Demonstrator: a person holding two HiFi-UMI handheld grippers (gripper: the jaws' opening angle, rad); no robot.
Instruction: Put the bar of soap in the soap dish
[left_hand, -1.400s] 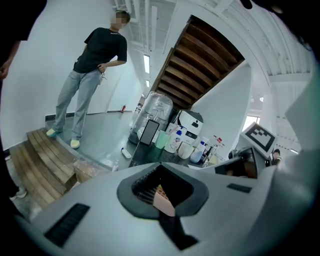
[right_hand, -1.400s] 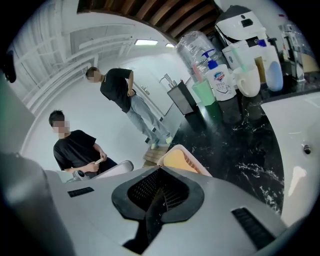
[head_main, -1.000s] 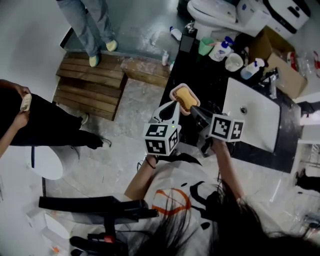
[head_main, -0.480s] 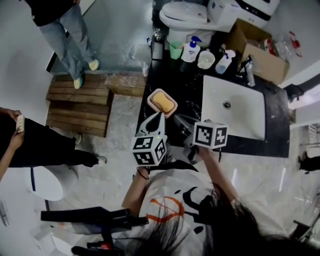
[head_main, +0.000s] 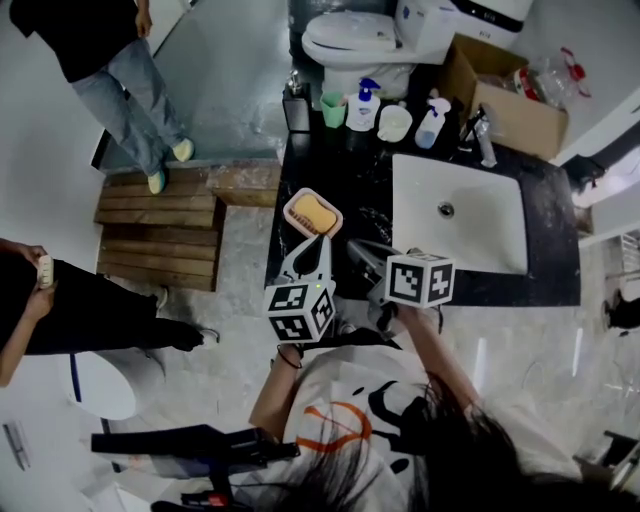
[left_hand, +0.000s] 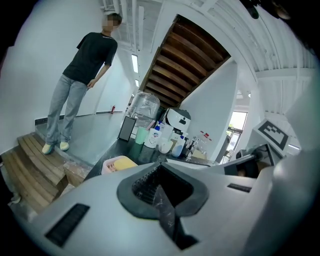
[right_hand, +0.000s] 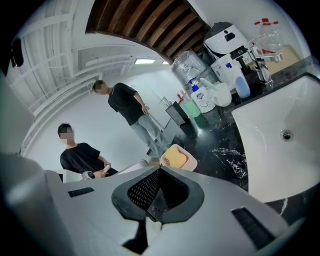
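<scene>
Both pairs of jaws are pressed together with nothing between them. The left gripper (left_hand: 159, 164) shows this in its own view, and the right gripper (right_hand: 158, 170) in its view. From the head view, the left gripper (head_main: 322, 240) points up the frame at the soap dish (head_main: 296, 203) and stops near its closer rim. The right gripper (head_main: 353, 246) lies just beside the left one, over the black worktop (head_main: 370, 185).

The bar of soap (head_main: 318, 215) — yellow, lying flat — already sits inside the pink dish, which rests on the worktop close to its left edge. The left gripper view shows the dish (left_hand: 109, 164) and soap (left_hand: 125, 162) just past the jaw tips. In the right gripper view the soap (right_hand: 174, 156) sits in the dish (right_hand: 191, 163) the same way.

To the right of the dish is the white sink (head_main: 500, 245). Along the back of the worktop stand a green cup (head_main: 332, 108), a pump bottle (head_main: 363, 104), a white cup (head_main: 394, 124) and a spray bottle (head_main: 433, 120). Beyond these are a toilet (head_main: 350, 40) and a cardboard box (head_main: 500, 95). On the floor at the left are wooden steps (head_main: 160, 225) — a person (head_main: 105, 60) stands at their far end.
</scene>
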